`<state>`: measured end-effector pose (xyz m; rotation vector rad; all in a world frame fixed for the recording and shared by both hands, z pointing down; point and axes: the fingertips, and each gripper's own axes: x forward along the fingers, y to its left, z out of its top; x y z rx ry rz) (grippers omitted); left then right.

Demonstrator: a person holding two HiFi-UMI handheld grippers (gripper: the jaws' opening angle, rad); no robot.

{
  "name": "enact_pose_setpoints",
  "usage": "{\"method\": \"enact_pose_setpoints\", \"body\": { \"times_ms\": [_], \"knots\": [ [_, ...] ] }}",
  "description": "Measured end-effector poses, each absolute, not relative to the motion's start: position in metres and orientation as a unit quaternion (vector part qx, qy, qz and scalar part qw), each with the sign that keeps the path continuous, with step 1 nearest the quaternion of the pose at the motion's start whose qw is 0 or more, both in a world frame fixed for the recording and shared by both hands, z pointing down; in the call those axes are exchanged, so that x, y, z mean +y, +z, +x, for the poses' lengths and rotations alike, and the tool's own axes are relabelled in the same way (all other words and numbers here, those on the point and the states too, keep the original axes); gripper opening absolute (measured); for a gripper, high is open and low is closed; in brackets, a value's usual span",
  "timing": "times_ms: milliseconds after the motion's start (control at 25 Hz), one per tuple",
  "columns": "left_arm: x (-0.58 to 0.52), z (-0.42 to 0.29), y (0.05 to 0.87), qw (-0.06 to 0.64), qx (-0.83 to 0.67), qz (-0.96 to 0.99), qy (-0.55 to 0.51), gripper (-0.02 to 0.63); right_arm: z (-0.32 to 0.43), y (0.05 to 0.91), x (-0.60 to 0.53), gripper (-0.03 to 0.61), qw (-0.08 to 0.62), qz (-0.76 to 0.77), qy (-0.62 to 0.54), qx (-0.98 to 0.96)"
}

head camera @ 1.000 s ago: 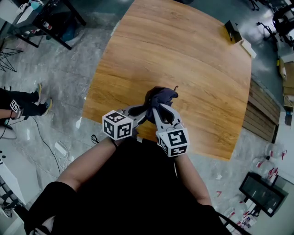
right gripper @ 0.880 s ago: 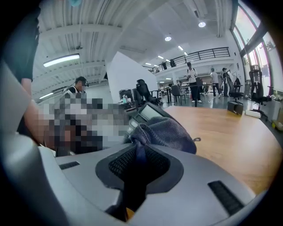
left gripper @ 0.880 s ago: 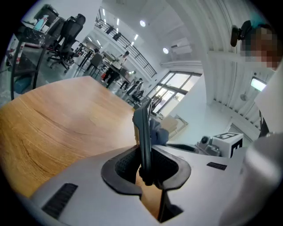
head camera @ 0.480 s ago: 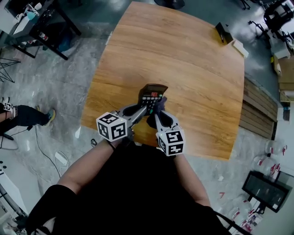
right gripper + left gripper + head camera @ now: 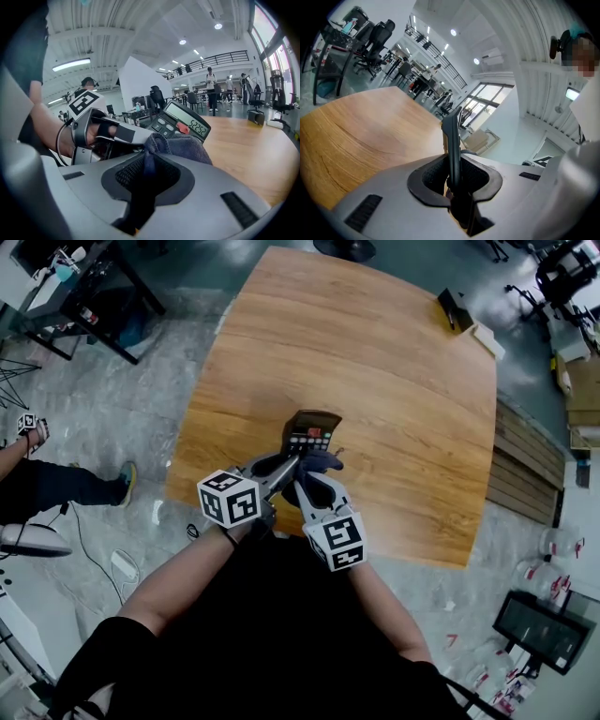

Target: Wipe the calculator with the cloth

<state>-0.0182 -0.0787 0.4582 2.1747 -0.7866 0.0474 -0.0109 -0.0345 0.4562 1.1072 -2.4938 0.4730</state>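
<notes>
Left gripper view: jaws clamp calculator [image 5: 452, 136].

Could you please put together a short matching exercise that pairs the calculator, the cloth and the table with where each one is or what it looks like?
Things:
1. calculator
2. cloth
3. table

Descriptions:
A. light brown wood
B. clamped edge-on in the left gripper
C. dark bluish, pinched in the right gripper

Pairs: 1-B; 2-C; 3-A
</notes>
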Motion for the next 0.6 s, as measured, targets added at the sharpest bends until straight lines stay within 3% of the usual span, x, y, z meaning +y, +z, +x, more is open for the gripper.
{"method": "enact_pose_setpoints", "body": {
  "times_ms": [320,600],
  "knots": [
    [-0.076,-0.021,0.458,0.403,-0.315,0.859,0.014,0.071,-0.027,0.452,-0.015,0.057,0.183,0.357,0.152,-0.903],
    [-0.066,-0.011,0.453,0.4,-0.294,0.868,0.016,0.071,0.021,0.455,-0.036,0.057,0.171,0.432,0.168,-0.87]
  ]
}}
